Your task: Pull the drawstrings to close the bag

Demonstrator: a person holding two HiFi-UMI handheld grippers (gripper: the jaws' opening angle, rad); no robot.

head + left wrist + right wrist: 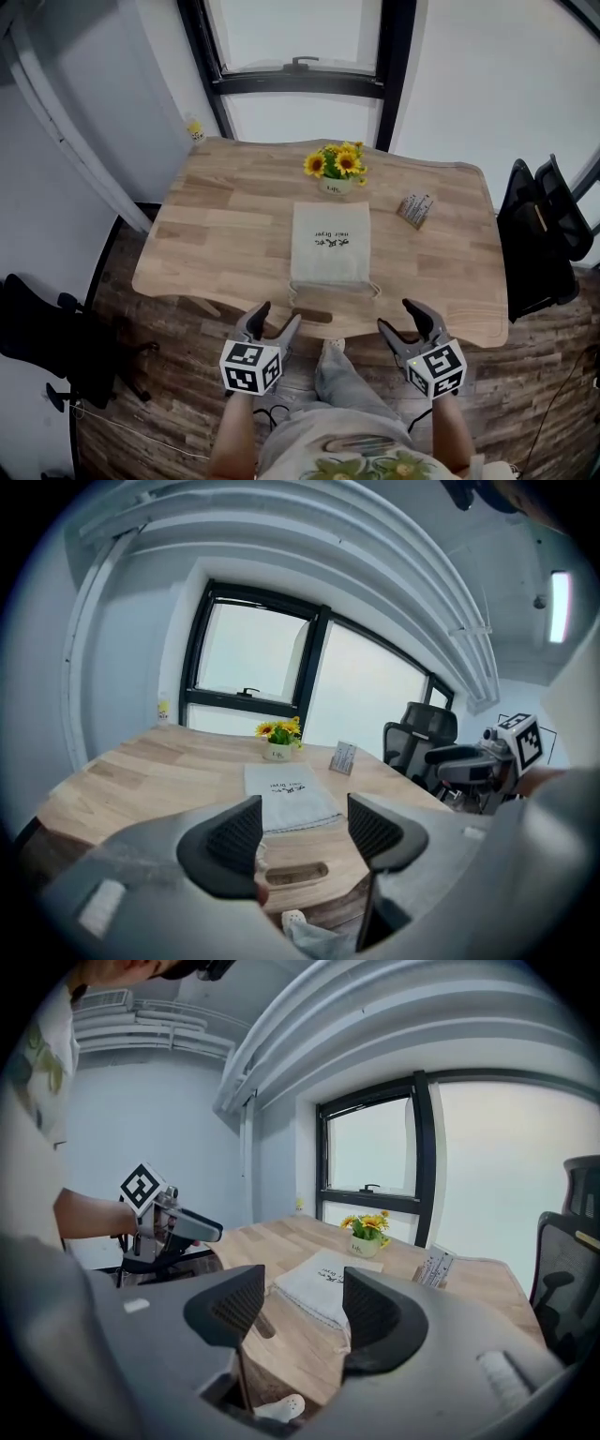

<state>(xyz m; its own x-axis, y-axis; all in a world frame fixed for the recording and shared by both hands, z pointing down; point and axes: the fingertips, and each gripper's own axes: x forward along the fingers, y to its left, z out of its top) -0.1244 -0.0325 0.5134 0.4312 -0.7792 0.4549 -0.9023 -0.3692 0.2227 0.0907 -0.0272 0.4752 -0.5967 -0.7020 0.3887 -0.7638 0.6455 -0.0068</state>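
2 claws: the left claw (278, 315) and the right claw (398, 316) are both spread wide with nothing between their pads. They are held side by side, apart from each other, just off the near edge of the wooden surface (216, 234).
Drawstring bag (330, 246): pale fabric, lying flat near the middle of the surface with its dark print facing up and its gathered mouth toward the person.
Drawstrings (373, 290): thin cords looping out at both near corners of the bag. They are probably slack, though too fine to be sure.
Left claw's aim: toward the bag's near-left corner. Its own view frames the bag's hem in the gap between the pads, and it touches nothing.
Right claw's aim: toward the bag's near-right corner, clear of the cord.
Sunflower pot (336, 171): upright just beyond the bag's far end.
Small box (415, 209): right of the bag, apart from it.
Office chair (539, 234): black, beside the surface's right end.
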